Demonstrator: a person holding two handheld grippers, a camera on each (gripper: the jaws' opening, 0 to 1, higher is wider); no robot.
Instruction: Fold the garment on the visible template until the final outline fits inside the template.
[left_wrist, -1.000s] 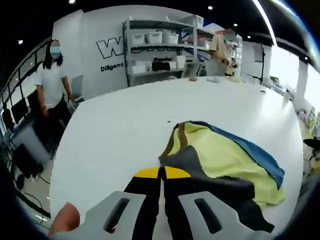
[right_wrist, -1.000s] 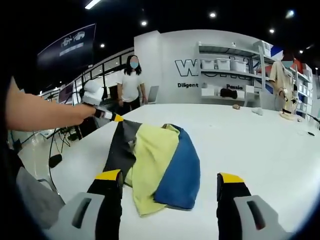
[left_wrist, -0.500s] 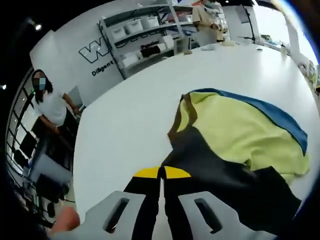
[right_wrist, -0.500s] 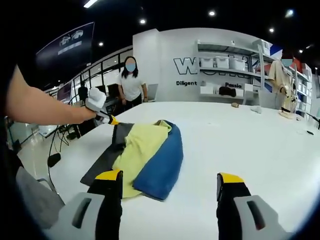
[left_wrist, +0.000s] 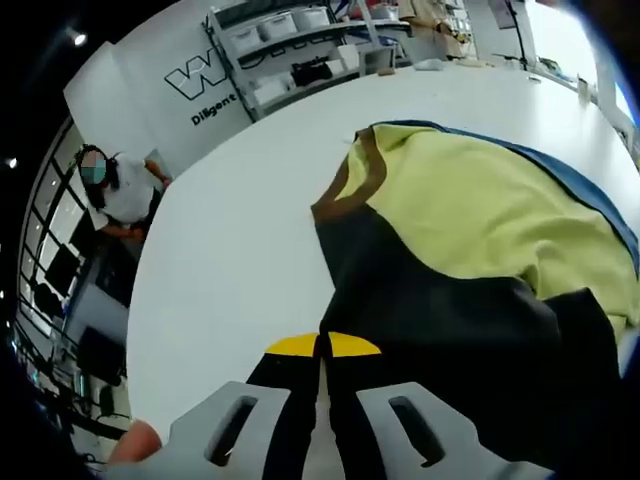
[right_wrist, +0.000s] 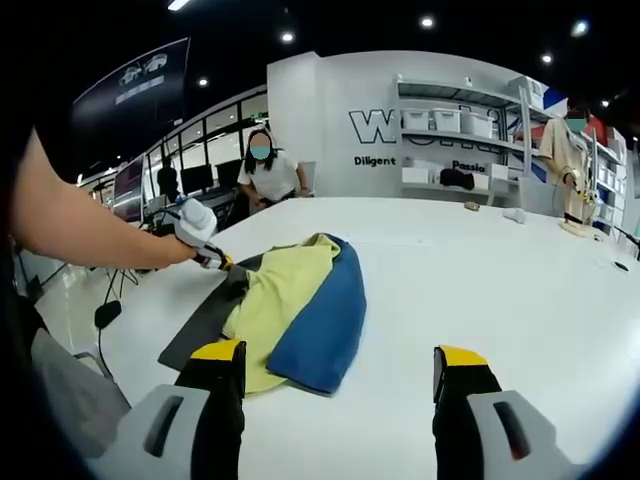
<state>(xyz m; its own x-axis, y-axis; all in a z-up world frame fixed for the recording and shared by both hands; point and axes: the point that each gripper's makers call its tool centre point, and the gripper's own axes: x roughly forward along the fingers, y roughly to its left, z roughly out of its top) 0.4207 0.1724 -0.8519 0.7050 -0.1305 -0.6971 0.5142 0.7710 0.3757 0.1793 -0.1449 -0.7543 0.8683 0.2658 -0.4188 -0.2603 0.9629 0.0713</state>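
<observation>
The garment (left_wrist: 480, 215) lies on the white table (left_wrist: 225, 260), with yellow-green, black and blue panels and a brown collar band (left_wrist: 362, 170). My left gripper (left_wrist: 322, 346) is shut on the black panel's edge, and dark cloth spreads right from its jaws. The right gripper view shows the garment (right_wrist: 300, 300) bunched at left of centre, its blue panel nearest. A person's bare arm holds the left gripper (right_wrist: 212, 257) low at the cloth's far left corner. My right gripper (right_wrist: 338, 362) stands open in front of the blue fold, apart from it, with nothing between its jaws.
The table (right_wrist: 520, 290) stretches wide to the right and back. One person (right_wrist: 265, 170) leans at its far edge. Shelves with white bins (right_wrist: 460, 130) line the back wall, and another person (right_wrist: 570, 150) stands beside them. Desks and monitors sit off the left side.
The left gripper has come down to the table with the black panel and drawn it outward, laying it flatter. The garment has slid left. The right gripper has stayed open and still.
</observation>
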